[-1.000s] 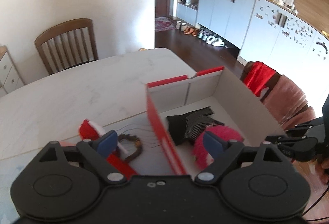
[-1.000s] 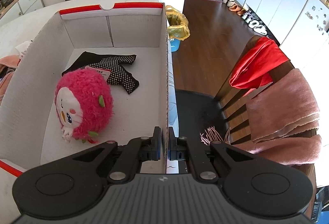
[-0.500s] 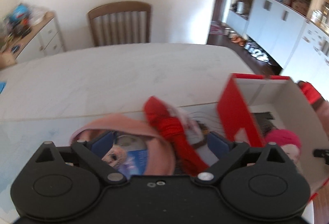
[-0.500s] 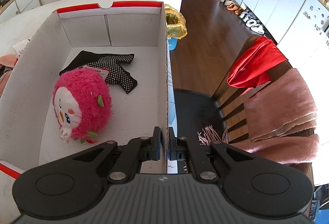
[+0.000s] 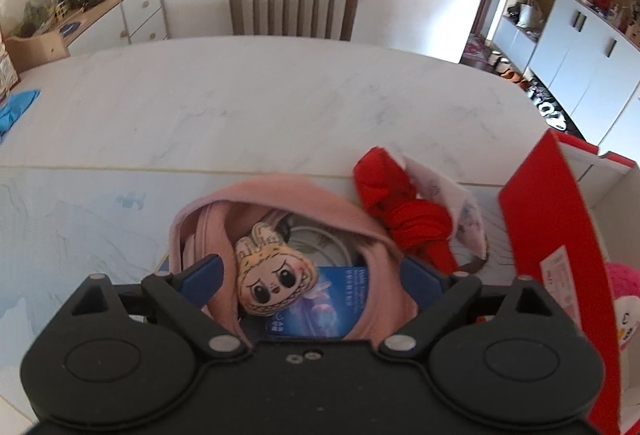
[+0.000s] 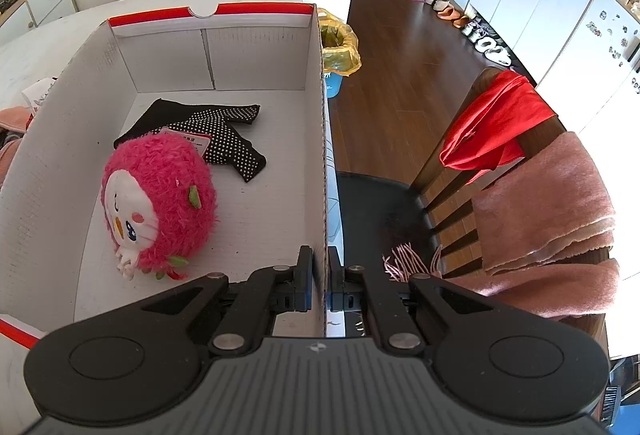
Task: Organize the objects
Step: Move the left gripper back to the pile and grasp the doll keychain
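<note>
My left gripper [image 5: 308, 271] is open above a heap on the table: a pink cloth [image 5: 280, 195], a small beige plush face [image 5: 272, 275], a blue packet [image 5: 320, 311] and a red bundle [image 5: 404, 211]. The red and white cardboard box [image 5: 552, 211] stands to its right. My right gripper [image 6: 319, 285] is shut on the box's right wall [image 6: 320, 155]. Inside the box lie a pink plush toy [image 6: 160, 203] and a black dotted glove [image 6: 216, 139].
A wooden chair [image 5: 294, 5] stands at the table's far side. A chair [image 6: 500, 171] draped with red and pink cloths stands right of the box. A bin with a yellow bag [image 6: 340, 47] sits on the floor beyond it.
My left gripper has swung left from the box to over the heap of pink cloth and plush. The right gripper keeps its hold on the box wall; the plush toy sits slightly nearer.
</note>
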{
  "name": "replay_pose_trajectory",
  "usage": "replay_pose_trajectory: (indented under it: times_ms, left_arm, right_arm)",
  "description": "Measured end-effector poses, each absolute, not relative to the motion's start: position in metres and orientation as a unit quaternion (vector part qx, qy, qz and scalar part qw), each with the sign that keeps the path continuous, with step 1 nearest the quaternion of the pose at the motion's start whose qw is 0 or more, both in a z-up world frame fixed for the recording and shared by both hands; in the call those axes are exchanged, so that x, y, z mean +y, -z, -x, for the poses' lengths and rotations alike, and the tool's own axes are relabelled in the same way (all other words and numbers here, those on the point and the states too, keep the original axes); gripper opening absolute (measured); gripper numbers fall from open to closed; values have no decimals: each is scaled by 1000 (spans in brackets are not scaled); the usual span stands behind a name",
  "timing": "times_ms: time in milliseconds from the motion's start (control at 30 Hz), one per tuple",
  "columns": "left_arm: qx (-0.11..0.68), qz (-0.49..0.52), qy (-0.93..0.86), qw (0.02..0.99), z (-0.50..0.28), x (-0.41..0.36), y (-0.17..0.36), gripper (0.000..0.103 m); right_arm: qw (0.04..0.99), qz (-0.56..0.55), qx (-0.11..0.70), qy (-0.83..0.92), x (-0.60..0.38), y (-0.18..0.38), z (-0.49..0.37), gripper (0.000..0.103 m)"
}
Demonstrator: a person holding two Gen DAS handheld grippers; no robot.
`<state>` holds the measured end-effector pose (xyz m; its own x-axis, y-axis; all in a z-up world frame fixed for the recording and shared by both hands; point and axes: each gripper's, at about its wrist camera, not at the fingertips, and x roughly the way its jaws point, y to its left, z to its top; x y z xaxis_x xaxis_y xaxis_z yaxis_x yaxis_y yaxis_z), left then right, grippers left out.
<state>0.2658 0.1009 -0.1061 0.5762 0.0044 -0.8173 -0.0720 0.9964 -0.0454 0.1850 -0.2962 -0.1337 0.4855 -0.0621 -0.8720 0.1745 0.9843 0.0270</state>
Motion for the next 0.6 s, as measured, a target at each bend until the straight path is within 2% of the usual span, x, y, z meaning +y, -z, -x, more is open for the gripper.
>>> replay_pose_trajectory:
  times_ms: [267, 467, 600]
  left_arm:
    - [477, 52, -42, 876, -272, 114, 121, 84]
    - [485, 50, -55, 871, -276, 119, 130, 72]
    - [485, 54, -64, 870, -277, 121, 134, 59]
  right_arm:
    - [860, -55, 502, 69, -296, 133, -184, 5]
    - [860, -55, 502, 69, -296, 133, -184, 5]
    - [860, -55, 502, 69, -296, 133, -185, 5]
